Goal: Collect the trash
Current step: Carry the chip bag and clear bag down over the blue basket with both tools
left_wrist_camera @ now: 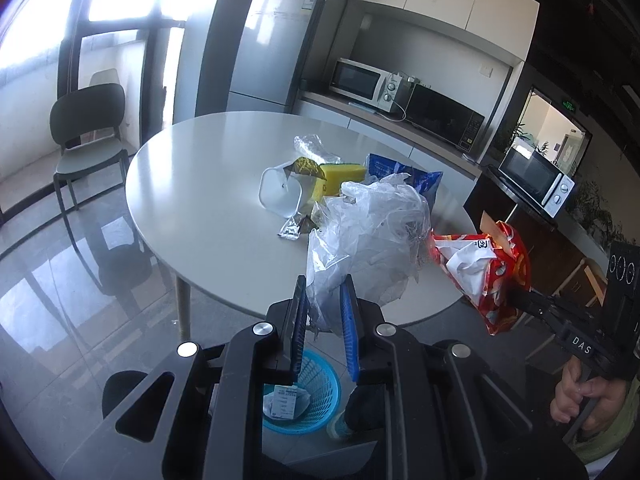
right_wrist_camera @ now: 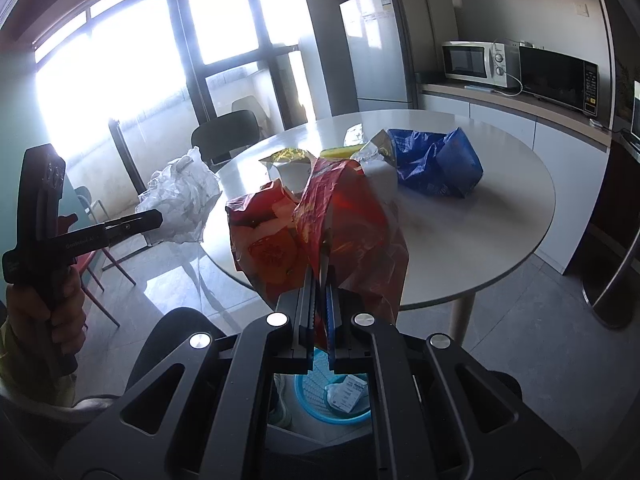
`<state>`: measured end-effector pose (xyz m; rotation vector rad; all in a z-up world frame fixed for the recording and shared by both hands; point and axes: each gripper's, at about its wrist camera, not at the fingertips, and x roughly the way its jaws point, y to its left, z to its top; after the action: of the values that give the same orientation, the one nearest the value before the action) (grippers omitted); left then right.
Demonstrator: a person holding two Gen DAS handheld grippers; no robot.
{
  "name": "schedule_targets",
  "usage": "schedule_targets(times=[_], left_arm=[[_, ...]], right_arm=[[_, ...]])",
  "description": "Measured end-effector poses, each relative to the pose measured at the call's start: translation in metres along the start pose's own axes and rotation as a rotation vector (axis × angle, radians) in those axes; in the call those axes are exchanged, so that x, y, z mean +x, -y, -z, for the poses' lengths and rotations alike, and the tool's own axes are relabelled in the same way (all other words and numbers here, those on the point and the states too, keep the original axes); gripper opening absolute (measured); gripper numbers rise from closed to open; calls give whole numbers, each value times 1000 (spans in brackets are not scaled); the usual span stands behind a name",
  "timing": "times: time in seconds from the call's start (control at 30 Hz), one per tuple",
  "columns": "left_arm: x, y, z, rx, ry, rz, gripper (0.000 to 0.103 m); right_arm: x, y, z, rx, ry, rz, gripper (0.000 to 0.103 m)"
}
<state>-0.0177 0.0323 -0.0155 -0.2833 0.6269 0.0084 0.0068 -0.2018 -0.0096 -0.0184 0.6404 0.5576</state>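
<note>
My left gripper [left_wrist_camera: 324,290] is shut on a crumpled clear plastic bag [left_wrist_camera: 368,236], held in the air near the round white table's [left_wrist_camera: 208,200] front edge. My right gripper [right_wrist_camera: 322,276] is shut on a red snack bag [right_wrist_camera: 320,224]; that bag also shows in the left wrist view [left_wrist_camera: 492,272] at the right. A blue mesh trash basket [left_wrist_camera: 316,384] with some paper in it stands on the floor below both grippers and also shows in the right wrist view [right_wrist_camera: 320,364]. On the table lie a white cup [left_wrist_camera: 280,194], a yellow packet [left_wrist_camera: 340,176], a blue bag [right_wrist_camera: 436,164] and a silver wrapper [left_wrist_camera: 294,228].
A dark chair [left_wrist_camera: 88,136] stands left of the table by the window. A fridge [left_wrist_camera: 272,48] and a counter with microwaves [left_wrist_camera: 360,80] run behind and to the right. The floor is glossy tile.
</note>
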Motion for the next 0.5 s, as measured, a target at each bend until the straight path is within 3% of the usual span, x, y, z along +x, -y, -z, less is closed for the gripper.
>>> schedule_targets(times=[0.5], left_arm=[[12, -6, 59, 20, -146, 6, 15]], right_arm=[[11, -6, 55, 2, -141, -33, 4]])
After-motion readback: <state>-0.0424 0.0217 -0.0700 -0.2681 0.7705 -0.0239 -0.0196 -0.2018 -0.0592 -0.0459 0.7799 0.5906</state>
